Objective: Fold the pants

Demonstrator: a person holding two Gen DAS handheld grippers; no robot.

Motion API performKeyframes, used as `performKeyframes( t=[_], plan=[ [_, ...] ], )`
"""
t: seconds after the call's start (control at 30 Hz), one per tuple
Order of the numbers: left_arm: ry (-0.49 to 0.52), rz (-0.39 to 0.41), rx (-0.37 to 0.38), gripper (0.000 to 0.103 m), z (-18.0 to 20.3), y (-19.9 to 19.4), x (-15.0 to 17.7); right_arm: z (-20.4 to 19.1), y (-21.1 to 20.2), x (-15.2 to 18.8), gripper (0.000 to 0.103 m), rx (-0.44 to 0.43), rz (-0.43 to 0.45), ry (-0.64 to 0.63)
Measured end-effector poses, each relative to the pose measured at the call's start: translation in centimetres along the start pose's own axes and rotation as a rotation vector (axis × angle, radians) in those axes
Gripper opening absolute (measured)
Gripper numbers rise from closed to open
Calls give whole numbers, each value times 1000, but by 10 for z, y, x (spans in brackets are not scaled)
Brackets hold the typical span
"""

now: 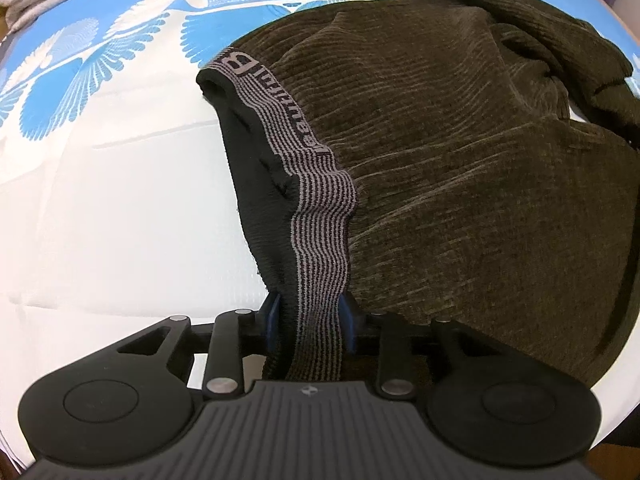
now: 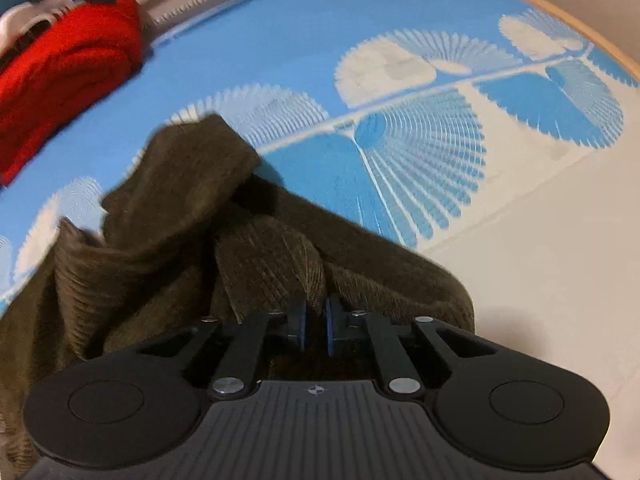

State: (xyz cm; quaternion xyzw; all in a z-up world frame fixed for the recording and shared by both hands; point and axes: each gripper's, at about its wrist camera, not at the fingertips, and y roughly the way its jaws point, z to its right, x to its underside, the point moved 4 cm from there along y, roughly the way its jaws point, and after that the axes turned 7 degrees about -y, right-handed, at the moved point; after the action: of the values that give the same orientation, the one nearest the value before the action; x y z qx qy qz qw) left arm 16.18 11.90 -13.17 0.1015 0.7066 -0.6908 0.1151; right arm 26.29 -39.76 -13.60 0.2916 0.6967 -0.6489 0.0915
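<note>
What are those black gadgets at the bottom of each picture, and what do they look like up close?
They are the two handheld grippers. The left gripper and right gripper look alike: matte black, with a ribbed grey plate bearing a small round crosshair mark, a round disc either side, black link bars with silver pins, and two fingers with blue pads. No cables, hands or sleeves show.

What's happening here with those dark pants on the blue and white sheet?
A person is folding the pants using two hand-held tongs. The left tongs have the striped waistband between their fingers. The right tongs are nearly shut on a bunched fold of the brown fabric further along. The pants lie crumpled on the sheet, not yet folded flat. A red garment sits at the sheet's far edge.
</note>
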Motion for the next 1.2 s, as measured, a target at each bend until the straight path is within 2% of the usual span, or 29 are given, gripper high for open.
performKeyframes(
  t=[0.03,0.1,0.17,0.2,0.23,0.27,0.3,0.33,0.4,0.43,0.47,0.57,0.6,0.63,0.7,0.8,0.9,1.13,1.17,1.2],
  plan=[
    [4,1,-5,33,1,0,0,0,-10,-3,7,-8,28,-4],
    [10,8,-18,33,3,-2,1,5,-42,-14,3,-54,139,28],
    [18,15,-33,32,7,-4,3,18,-97,-24,0,-121,349,93],
    [23,17,-39,32,8,-4,5,27,-132,-24,0,-117,494,116],
    [29,20,-45,32,10,-5,6,36,-164,-20,0,-67,618,124],
    [35,23,-50,32,11,-6,7,50,-189,-14,0,-28,690,143],
    [39,23,-52,32,12,-5,7,70,-203,-4,0,13,700,184],
    [43,23,-54,32,13,-5,8,88,-203,7,0,46,646,211],
    [39,22,-56,32,14,-6,9,125,-170,37,0,32,377,224],
    [36,21,-57,32,14,-6,9,140,-158,51,0,28,275,239],
    [35,21,-59,32,15,-7,10,152,-151,59,3,25,221,247],
    [41,22,-72,33,18,-6,10,163,-150,63,8,-5,215,219],
    [48,21,-77,33,19,-5,9,161,-148,61,17,-22,216,222],
    [52,21,-79,34,19,-5,9,158,-145,57,30,-49,215,228],
    [51,18,-77,34,19,-4,9,140,-135,44,42,-106,214,209],
    [42,14,-66,35,17,-3,8,108,-114,26,42,-140,204,137],
    [49,10,-56,35,16,-1,8,74,-80,7,42,-179,168,117],
    [34,-12,-16,37,8,6,3,39,-2,-17,43,-166,43,126],
    [35,-15,-12,38,7,7,3,35,6,-20,42,-150,28,117],
    [37,-16,-10,39,6,8,2,32,13,-23,29,-130,16,111]
  ],
)
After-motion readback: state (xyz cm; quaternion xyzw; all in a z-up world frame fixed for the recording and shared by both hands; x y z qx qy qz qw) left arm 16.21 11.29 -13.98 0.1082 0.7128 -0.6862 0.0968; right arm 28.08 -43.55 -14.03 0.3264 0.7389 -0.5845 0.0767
